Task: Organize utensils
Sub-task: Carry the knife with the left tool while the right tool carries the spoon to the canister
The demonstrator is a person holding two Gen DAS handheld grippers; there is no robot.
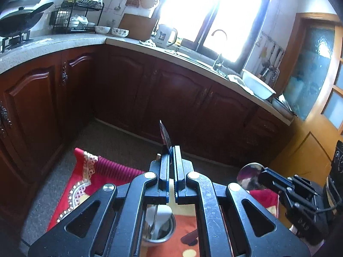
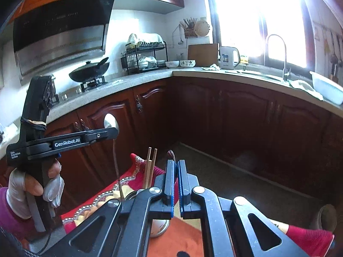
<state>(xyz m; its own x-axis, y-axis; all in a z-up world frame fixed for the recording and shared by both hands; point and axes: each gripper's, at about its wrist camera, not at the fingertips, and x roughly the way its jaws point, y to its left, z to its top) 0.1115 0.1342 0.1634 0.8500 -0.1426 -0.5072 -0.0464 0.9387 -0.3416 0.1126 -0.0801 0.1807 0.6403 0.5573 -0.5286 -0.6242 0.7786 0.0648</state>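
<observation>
Red and orange tablecloth (image 2: pixel 184 237) with a beaded border carries the work. At the left, a gloved hand (image 2: pixel 32 186) with a purple sleeve holds the left gripper (image 2: pixel 114 132). Its jaws are pressed together on a metal spoon (image 2: pixel 110 121), pinched just under the bowl, so the bowl stands up and the thin handle hangs down toward the cloth. From the left wrist camera this spoon (image 1: pixel 164 133) shows only edge-on above the fingertips of the left gripper (image 1: pixel 171 150). Right of it, two wooden chopsticks (image 2: pixel 150 167) stand upright, their lower ends hidden behind the gripper body. A steel utensil holder (image 1: pixel 159 224) stands on the cloth near its far beaded edge, partly hidden under the grippers, with something white inside. Further right, the right gripper (image 2: pixel 176 162) is also closed tight, pinching a second spoon (image 1: pixel 249 174) whose shiny bowl sticks out past the fingertips of the right gripper (image 1: pixel 262 172). Both spoons are in the air above the cloth.
</observation>
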